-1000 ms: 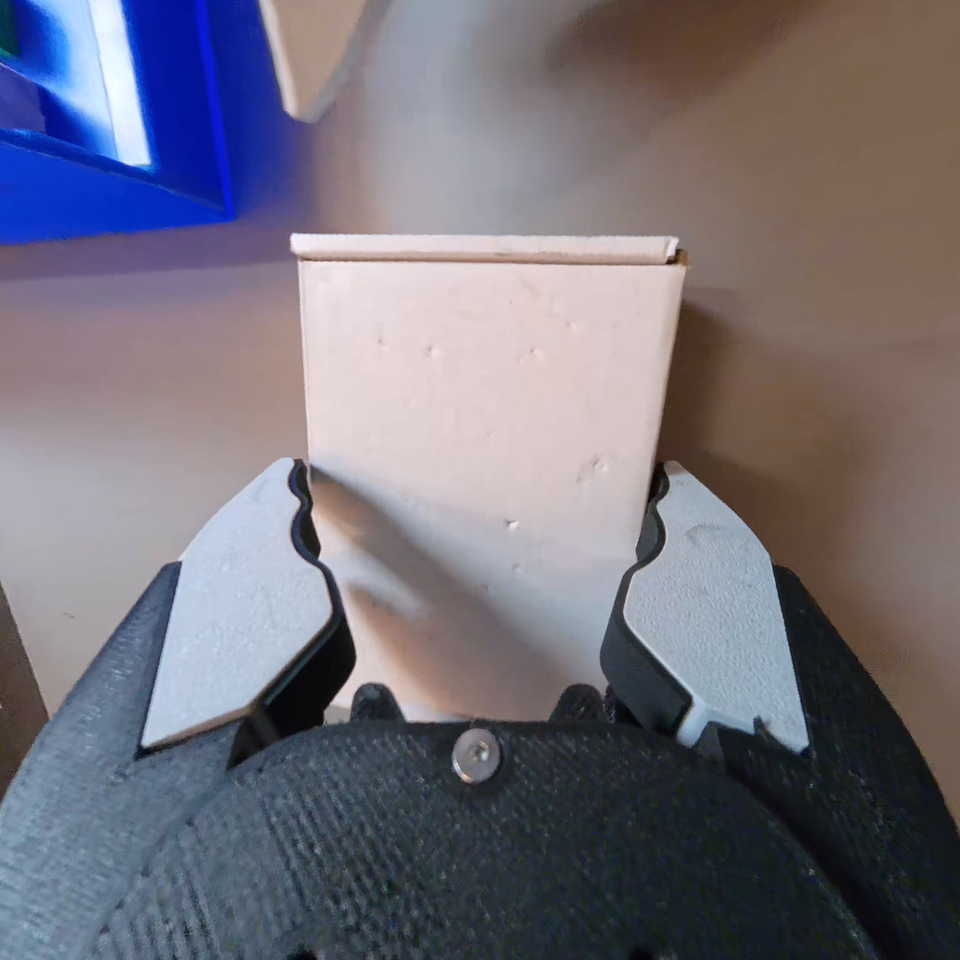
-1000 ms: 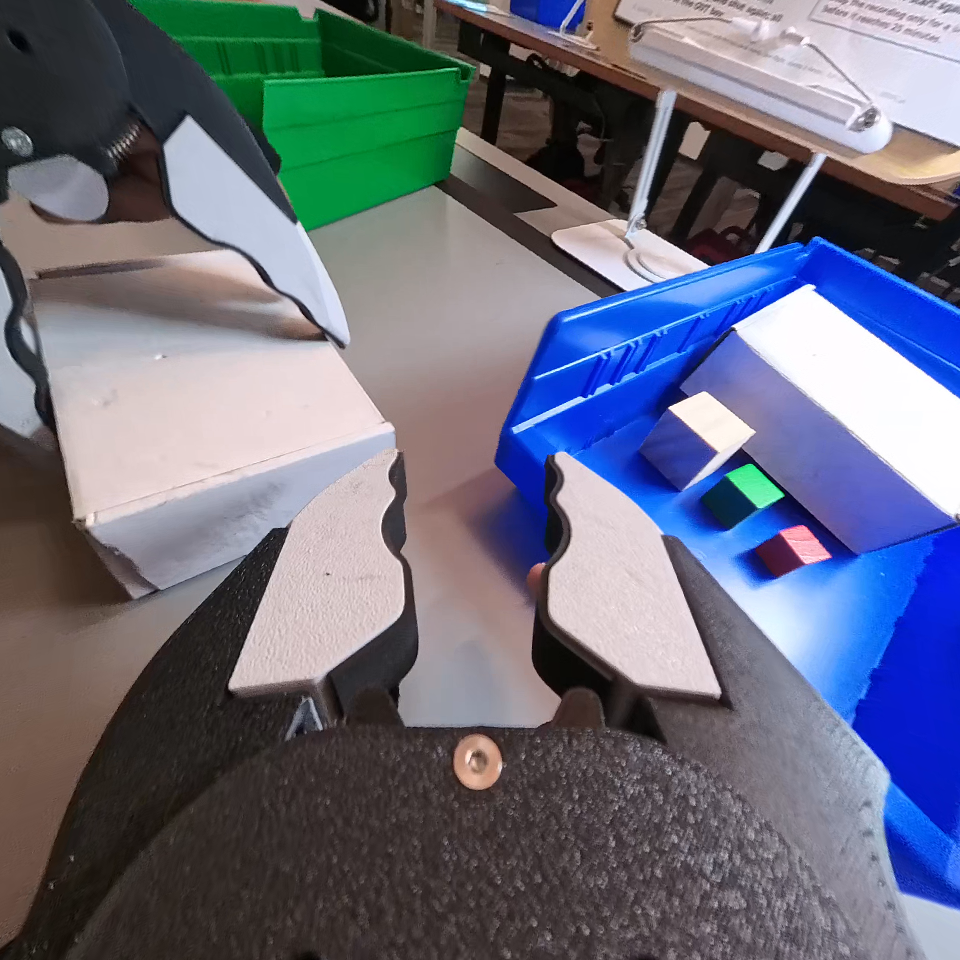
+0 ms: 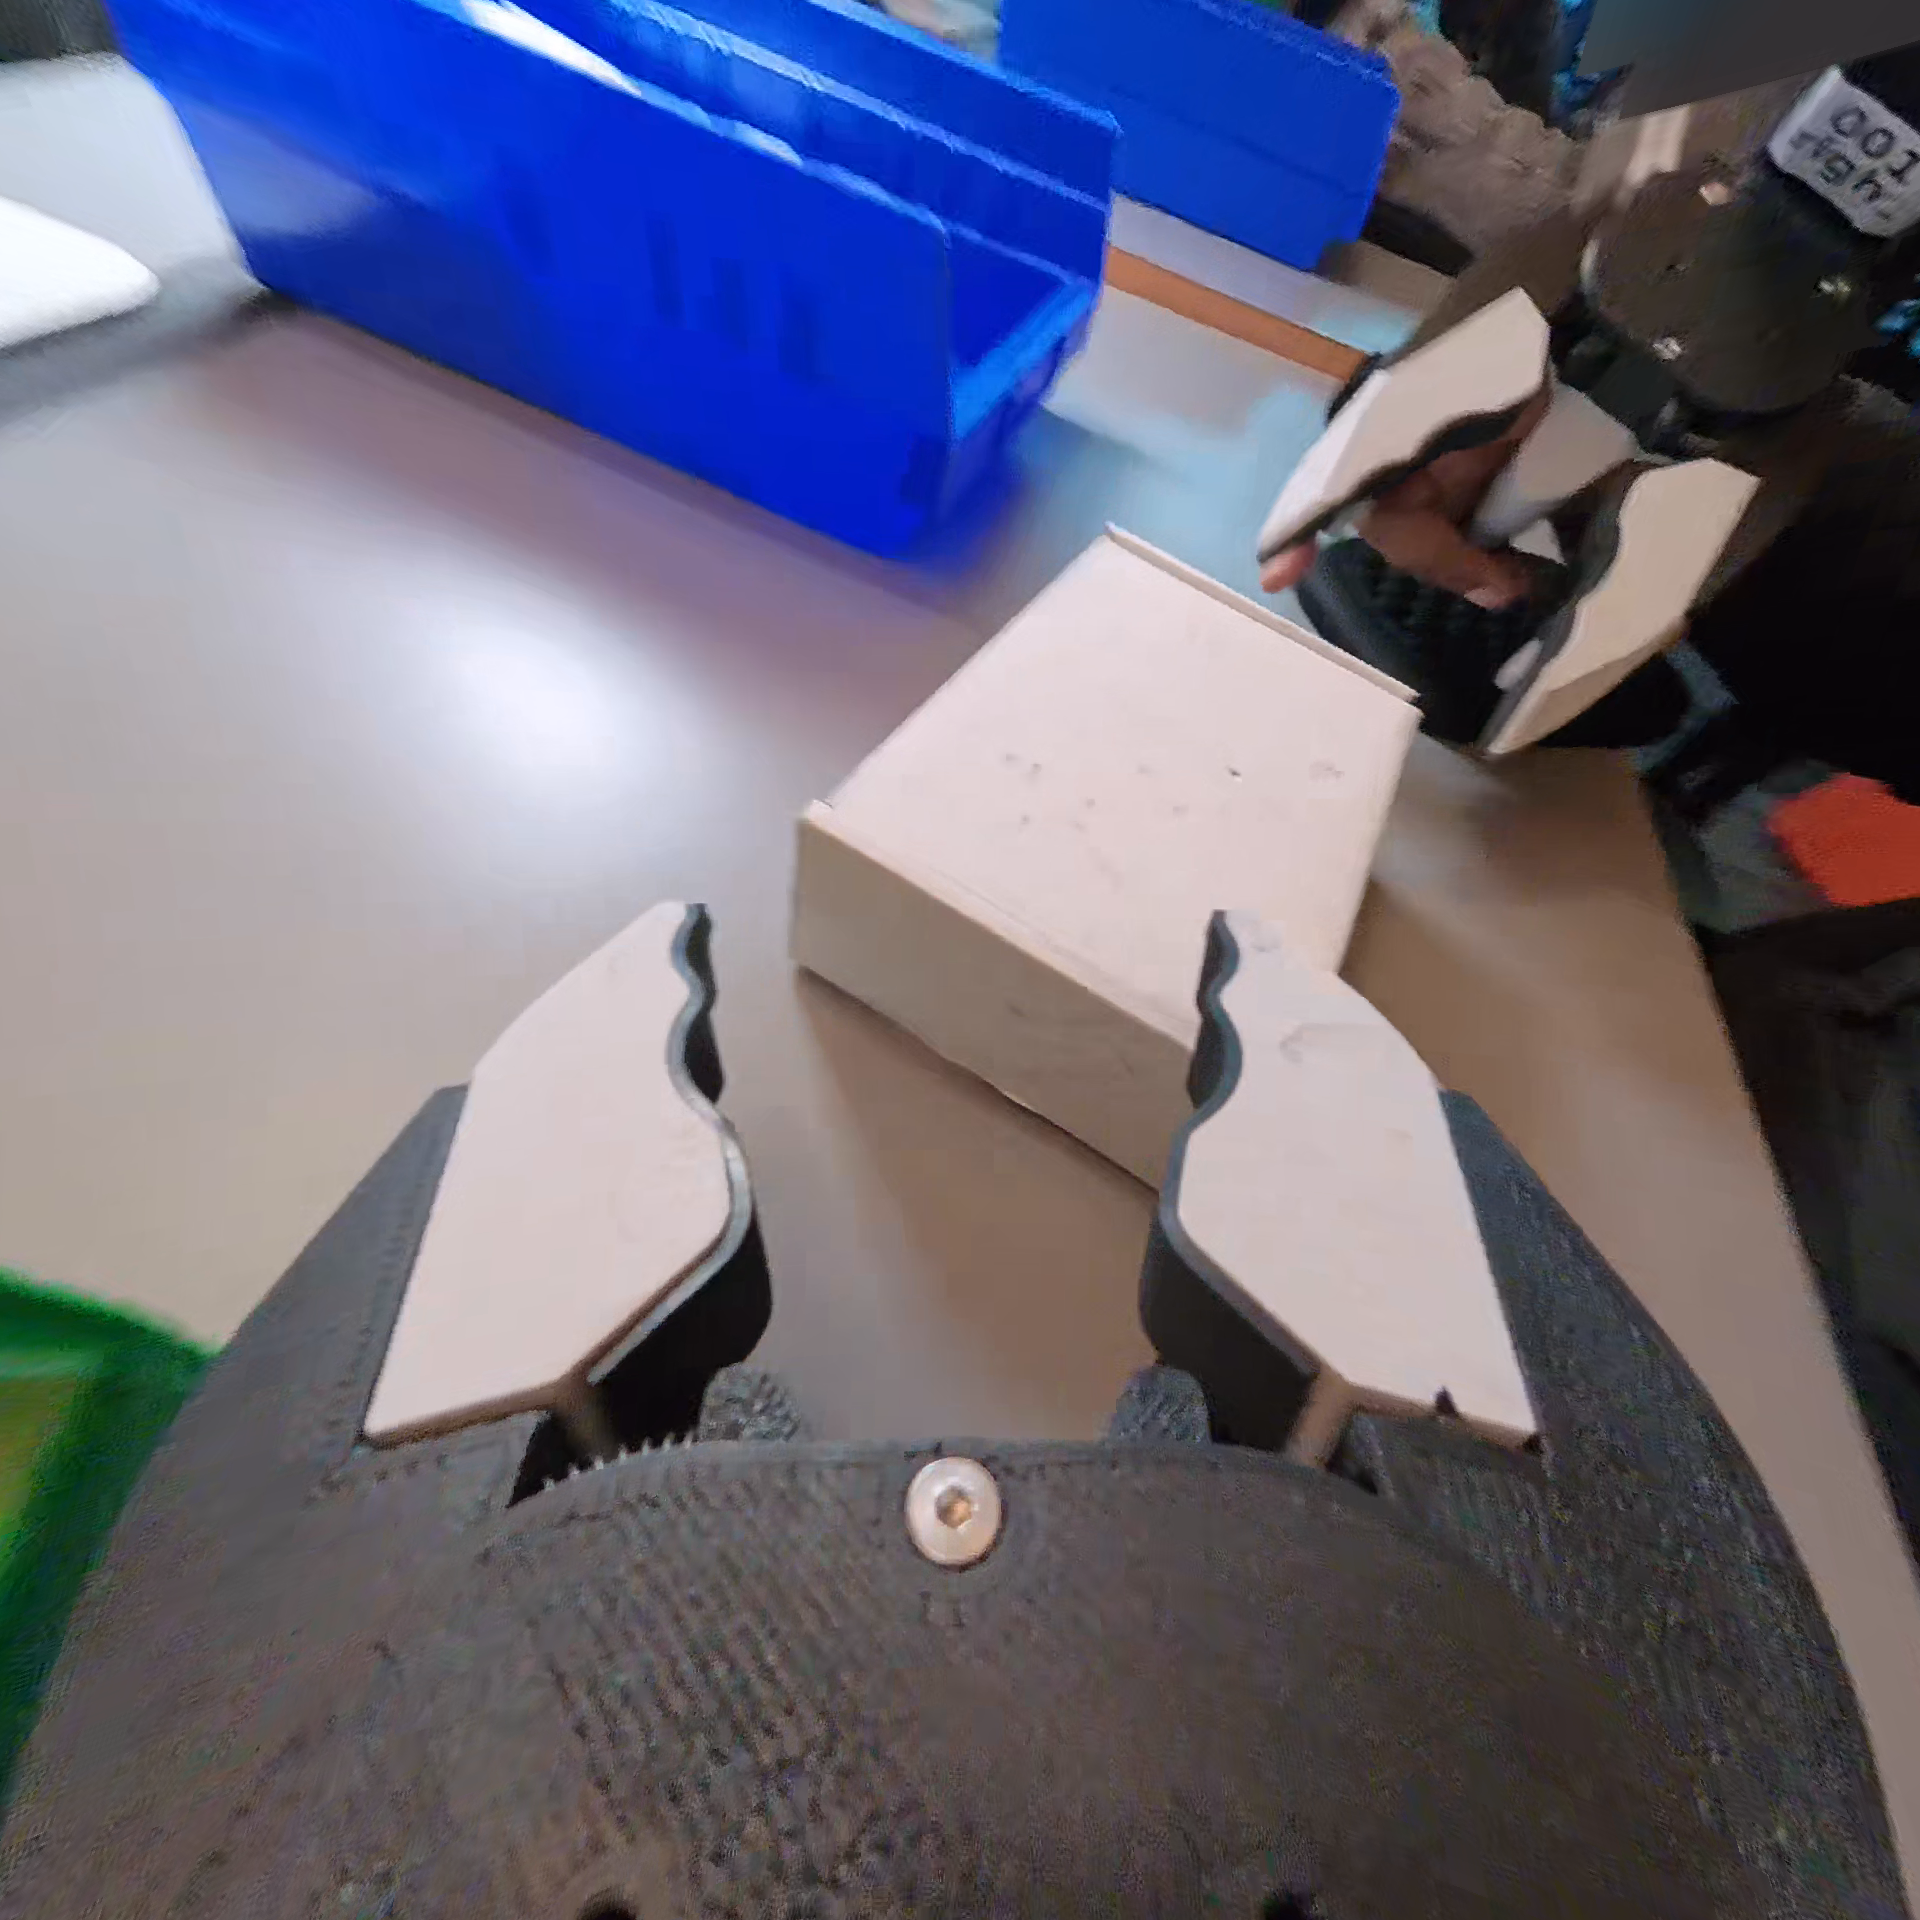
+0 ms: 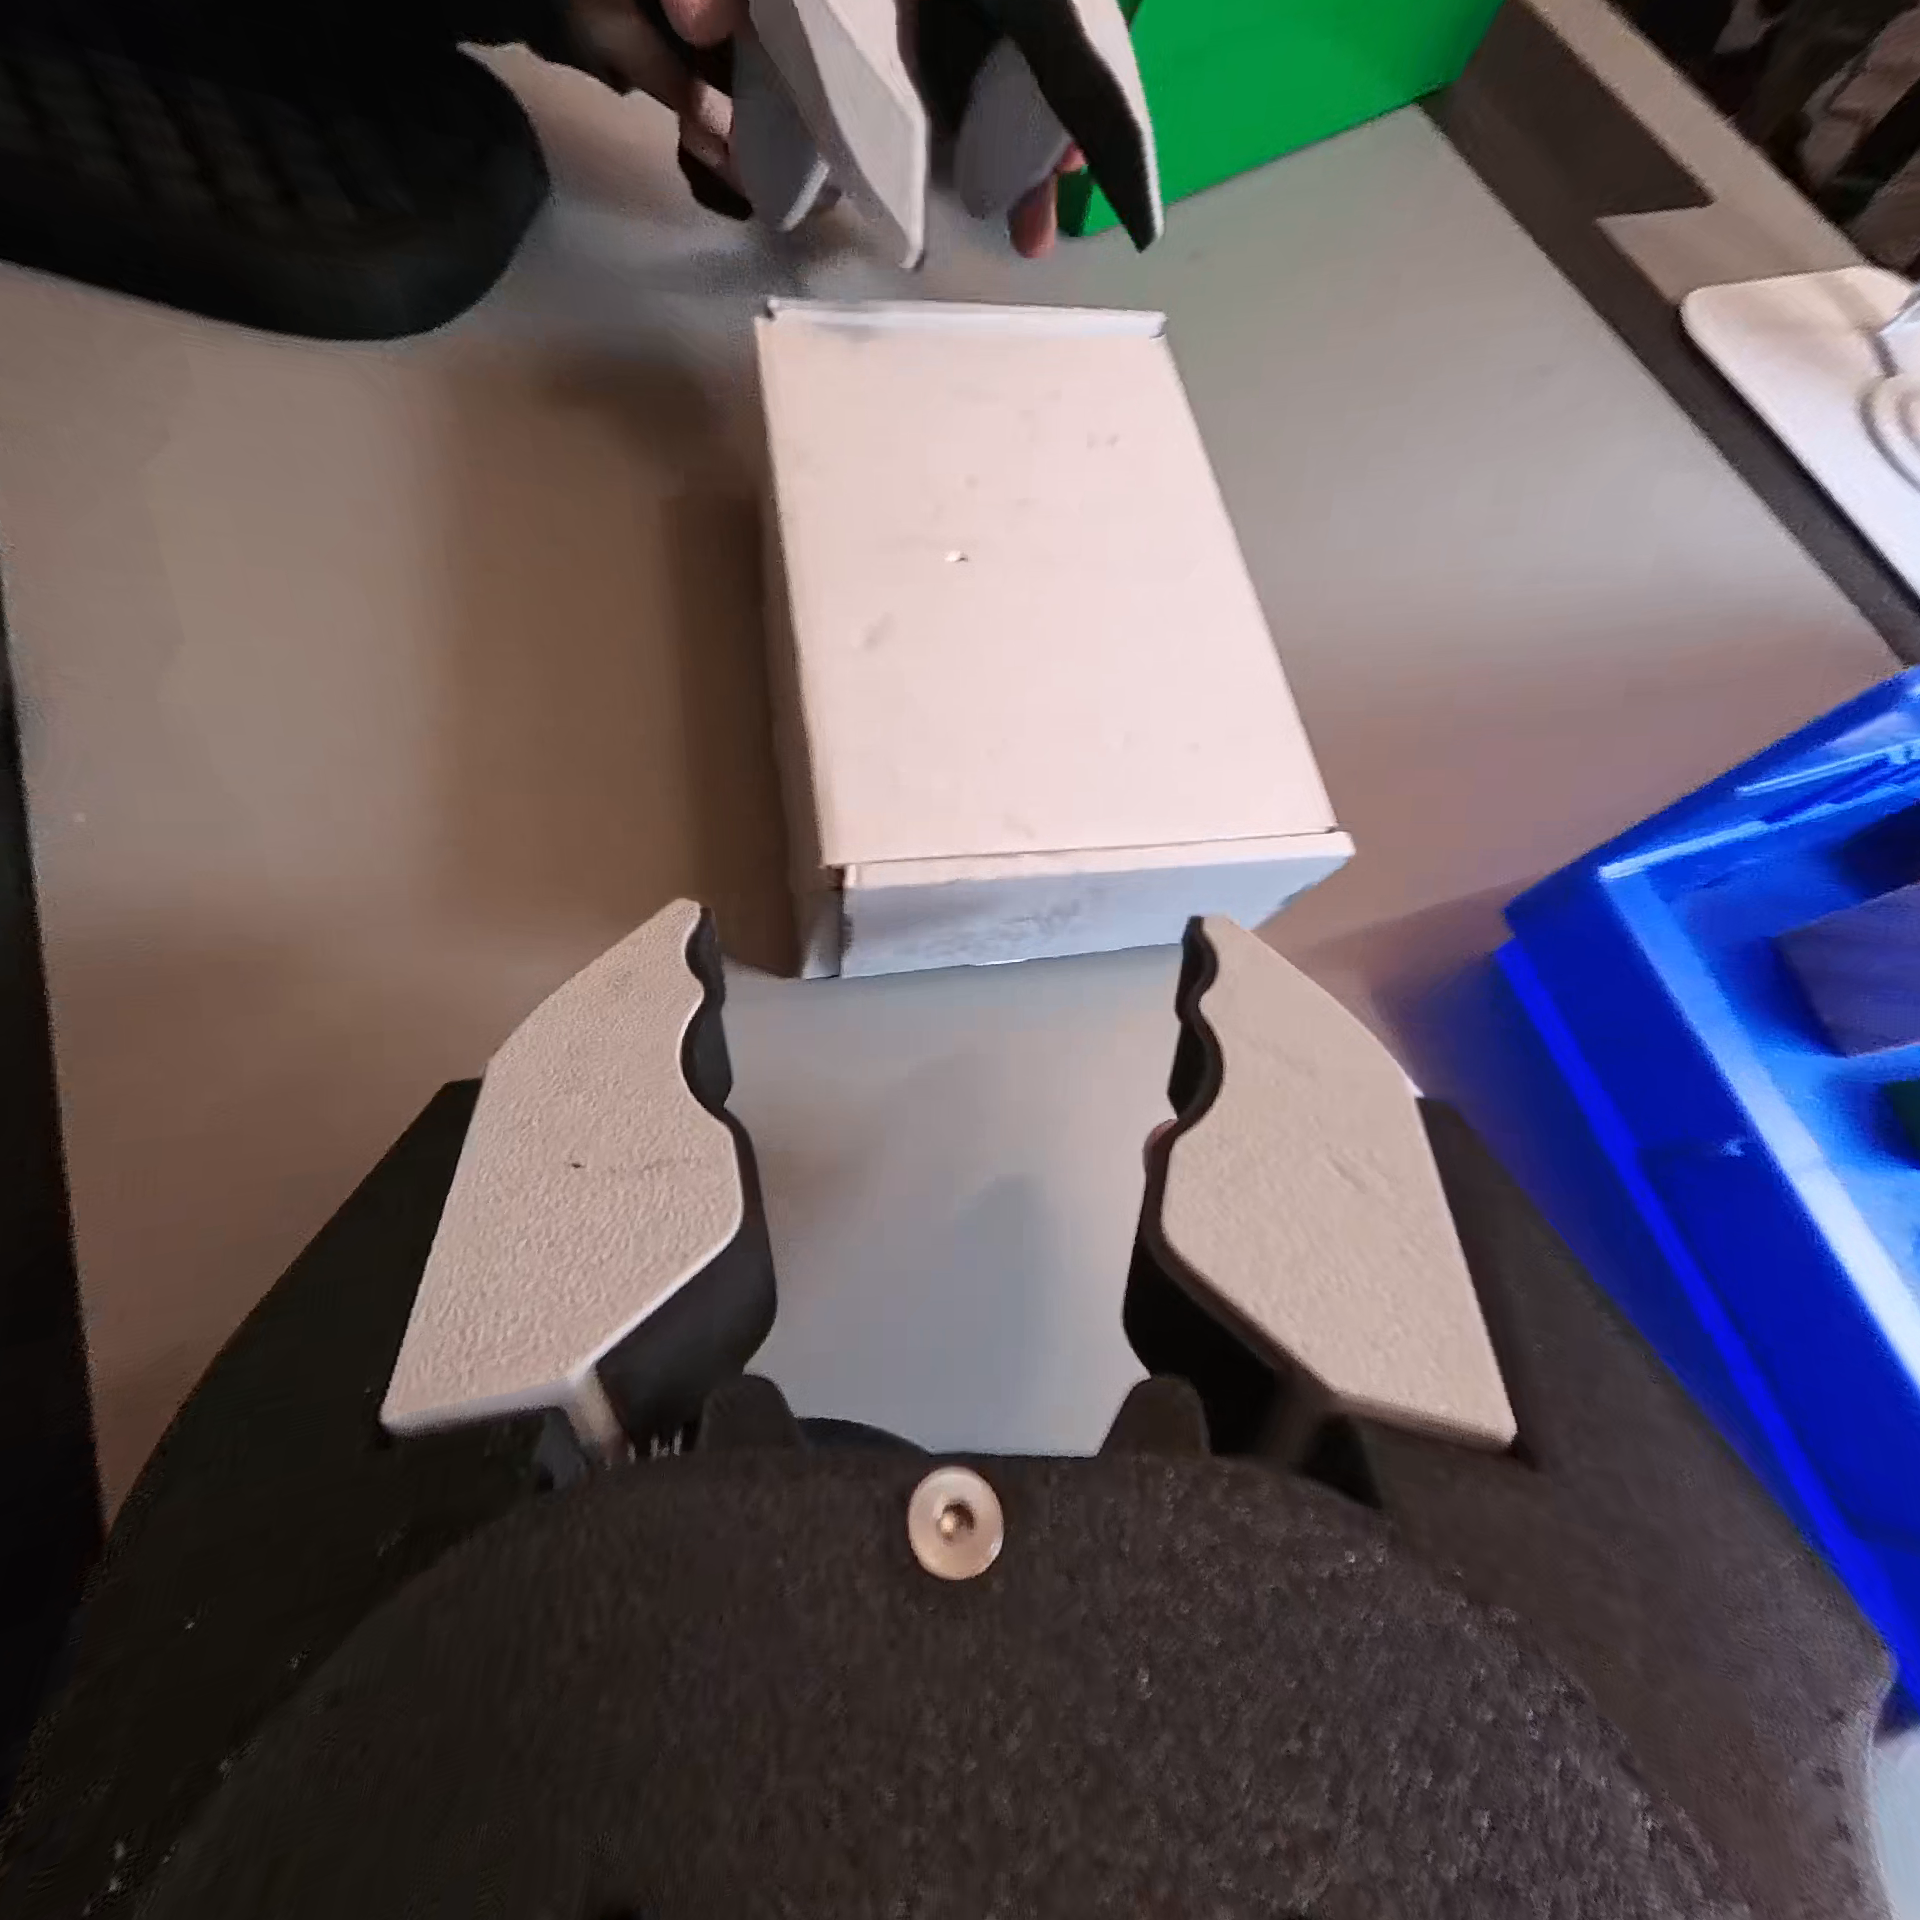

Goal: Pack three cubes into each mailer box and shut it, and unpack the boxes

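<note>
A closed white cardboard mailer box [image 4: 1023, 623] lies flat on the grey table [image 4: 364, 623] between the two empty, spread-fingered grippers, the right gripper [image 4: 951, 951] at one short end and the left gripper [image 3: 956, 935] at the other, with a blue plastic bin [image 3: 665, 270] near one long side and bare table along the other.

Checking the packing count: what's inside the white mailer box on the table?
Cannot tell. The mailer box lies shut on the table, lid covering its contents. Both grippers are open and off it.

Mailer box [image 4: 1013, 623] on table [image 4: 364, 623], btwn grippers; bin [image 4: 1745, 1091] right.
</note>
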`<act>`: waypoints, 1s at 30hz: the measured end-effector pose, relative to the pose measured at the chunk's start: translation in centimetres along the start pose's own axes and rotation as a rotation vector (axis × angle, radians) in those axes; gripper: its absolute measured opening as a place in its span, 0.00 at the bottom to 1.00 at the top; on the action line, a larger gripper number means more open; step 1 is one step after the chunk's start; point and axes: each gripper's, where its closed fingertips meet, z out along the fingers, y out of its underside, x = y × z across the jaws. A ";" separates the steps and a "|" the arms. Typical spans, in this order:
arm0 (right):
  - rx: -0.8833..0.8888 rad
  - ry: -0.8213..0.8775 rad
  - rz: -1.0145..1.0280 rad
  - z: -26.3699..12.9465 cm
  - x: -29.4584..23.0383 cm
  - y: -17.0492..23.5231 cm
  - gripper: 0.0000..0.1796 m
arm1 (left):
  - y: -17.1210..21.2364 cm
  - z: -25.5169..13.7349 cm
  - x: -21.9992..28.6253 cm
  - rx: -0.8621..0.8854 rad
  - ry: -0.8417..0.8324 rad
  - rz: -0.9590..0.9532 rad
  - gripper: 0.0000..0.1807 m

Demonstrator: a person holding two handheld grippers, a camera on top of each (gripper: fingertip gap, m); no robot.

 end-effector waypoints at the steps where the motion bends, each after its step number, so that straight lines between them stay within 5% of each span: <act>1: -0.009 -0.007 0.000 0.2 -0.3 0.1 0.47 | 0.6 0.4 0.7 -0.035 0.040 -0.014 0.51; 11: -0.105 0.106 -0.048 0.8 3.0 2.2 0.34 | 2.3 0.2 4.8 -0.176 0.068 0.126 0.50; 15: -0.078 0.057 -0.022 0.0 2.4 2.0 0.38 | 2.3 -0.8 4.3 -0.153 -0.017 0.208 0.53; 20: -0.096 0.074 -0.084 2.2 2.1 1.8 0.42 | 3.9 0.8 4.6 -0.253 -0.180 0.526 0.60; 23: -0.053 0.111 -0.050 3.2 3.0 0.8 0.31 | 3.8 1.8 3.2 -0.288 -0.321 0.652 0.56; 26: 0.042 -0.074 0.049 3.0 0.1 -1.7 0.22 | 1.4 2.1 5.3 -0.146 -0.257 0.652 0.43; 28: -0.042 0.008 -0.003 2.8 0.9 -1.6 0.11 | 0.0 1.9 5.8 -0.099 -0.237 0.621 0.44; 30: -0.063 0.047 -0.097 2.2 1.3 -2.0 0.15 | -0.1 1.5 5.3 -0.113 -0.233 0.595 0.46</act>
